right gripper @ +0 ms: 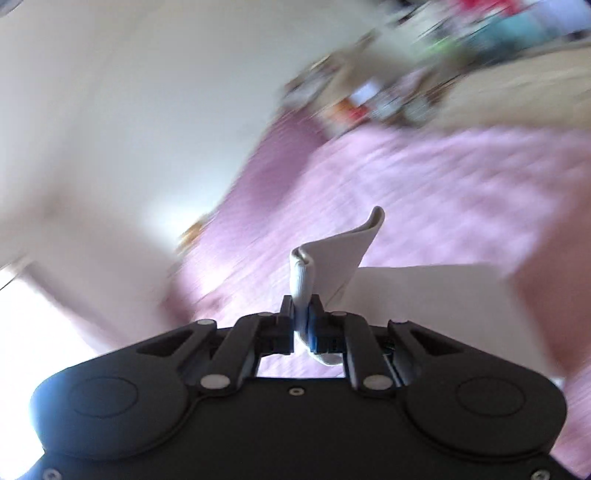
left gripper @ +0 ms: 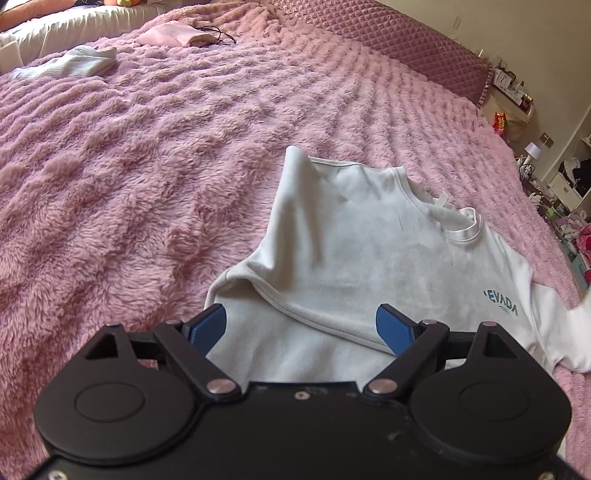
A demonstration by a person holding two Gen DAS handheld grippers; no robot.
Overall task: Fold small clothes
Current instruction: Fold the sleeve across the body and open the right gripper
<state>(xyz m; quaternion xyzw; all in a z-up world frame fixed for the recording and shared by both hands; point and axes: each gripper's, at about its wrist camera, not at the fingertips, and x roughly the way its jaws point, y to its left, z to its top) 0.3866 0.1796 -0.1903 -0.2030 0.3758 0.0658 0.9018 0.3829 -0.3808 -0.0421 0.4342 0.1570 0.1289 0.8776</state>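
Note:
A small white T-shirt [left gripper: 354, 251] with blue "NEVADA" lettering lies on the pink fluffy bedspread [left gripper: 147, 166], its left side folded over the body. My left gripper [left gripper: 301, 326] hovers over the shirt's near edge with its blue pads wide apart and nothing pinched between them. In the blurred right wrist view, my right gripper [right gripper: 304, 325] is shut on a white ribbed edge of the T-shirt [right gripper: 332, 254], lifted above the bed. White cloth trails down from the jaws to the right.
A folded white ribbed garment [left gripper: 70, 64] and a folded pink garment [left gripper: 170, 35] with a dark cord lie at the far end of the bed. A quilted pink headboard [left gripper: 388, 37] runs along the back. Cluttered shelves [left gripper: 554, 177] stand right of the bed.

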